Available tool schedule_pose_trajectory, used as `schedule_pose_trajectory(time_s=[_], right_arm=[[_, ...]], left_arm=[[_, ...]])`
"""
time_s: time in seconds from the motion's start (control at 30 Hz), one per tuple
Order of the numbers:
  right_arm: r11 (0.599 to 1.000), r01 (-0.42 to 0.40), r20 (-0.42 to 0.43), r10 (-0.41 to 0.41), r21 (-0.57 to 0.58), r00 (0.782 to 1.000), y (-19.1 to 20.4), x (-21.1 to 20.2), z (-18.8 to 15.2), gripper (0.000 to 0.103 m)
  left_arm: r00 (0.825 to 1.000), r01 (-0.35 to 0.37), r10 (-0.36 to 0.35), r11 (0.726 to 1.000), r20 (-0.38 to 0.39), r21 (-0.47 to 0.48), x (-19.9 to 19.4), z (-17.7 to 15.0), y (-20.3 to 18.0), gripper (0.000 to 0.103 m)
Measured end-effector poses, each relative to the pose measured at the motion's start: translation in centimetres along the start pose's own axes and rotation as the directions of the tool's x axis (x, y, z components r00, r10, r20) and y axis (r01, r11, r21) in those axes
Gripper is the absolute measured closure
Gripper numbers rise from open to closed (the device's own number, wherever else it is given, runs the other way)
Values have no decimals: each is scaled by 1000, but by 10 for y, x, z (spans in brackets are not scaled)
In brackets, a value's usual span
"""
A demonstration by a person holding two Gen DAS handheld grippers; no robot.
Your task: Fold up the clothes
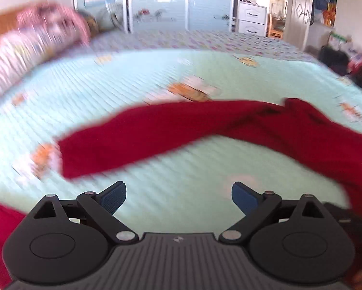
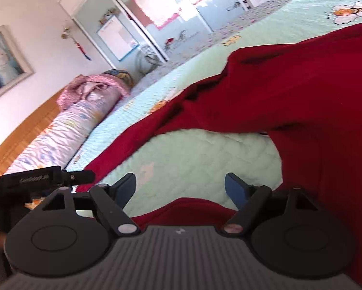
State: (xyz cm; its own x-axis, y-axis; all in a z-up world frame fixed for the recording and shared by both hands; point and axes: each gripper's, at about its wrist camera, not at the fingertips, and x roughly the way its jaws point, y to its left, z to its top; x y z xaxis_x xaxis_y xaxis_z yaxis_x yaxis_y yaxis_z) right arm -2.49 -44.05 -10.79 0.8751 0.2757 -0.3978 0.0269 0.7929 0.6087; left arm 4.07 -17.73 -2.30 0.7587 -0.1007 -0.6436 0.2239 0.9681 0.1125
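A dark red long-sleeved garment lies spread on the pale green quilted bedspread. One sleeve reaches left across the left wrist view, its cuff at the left end. My left gripper hovers open just short of that sleeve, nothing between its blue pads. In the right wrist view the red garment fills the right side and a fold of it lies under my right gripper, which stands open over bare bedspread. The other gripper's black body shows at the left edge.
A rolled pink and white quilt lies along the wooden headboard. Mirrored wardrobe doors, white drawers and a doorway stand beyond the bed. Dark bags sit by the far right bed edge.
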Motion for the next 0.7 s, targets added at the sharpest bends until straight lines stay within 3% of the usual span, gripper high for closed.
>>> schedule_pose_trajectory(time_s=[0.1,0.17,0.27,0.37,0.4,0.7], right_arm=[[1000,-7,5,7,-28,1000,1,3,-2,18],[999,-10,6,11,-38,1000,2,4,-2,16],[999,-24,12,24,-31,1000,2,1,-2,16],[999,-38,18,38,-19,999,1,-5,-7,16],[999,-41,20,41,-18,999,0,-8,-11,16],[999,-49,24,49,-14,999,-1,-8,-12,16]], left_arm=[[991,-124,116,979,60,160,15,-2,12,6],[981,-189,169,942,96,276,30,-8,17,6],[963,-266,213,834,162,484,50,-27,13,6],[939,-344,253,714,233,610,62,-49,15,6],[937,-349,255,701,238,622,65,-51,17,6],[966,-260,209,789,155,557,75,-39,49,5]])
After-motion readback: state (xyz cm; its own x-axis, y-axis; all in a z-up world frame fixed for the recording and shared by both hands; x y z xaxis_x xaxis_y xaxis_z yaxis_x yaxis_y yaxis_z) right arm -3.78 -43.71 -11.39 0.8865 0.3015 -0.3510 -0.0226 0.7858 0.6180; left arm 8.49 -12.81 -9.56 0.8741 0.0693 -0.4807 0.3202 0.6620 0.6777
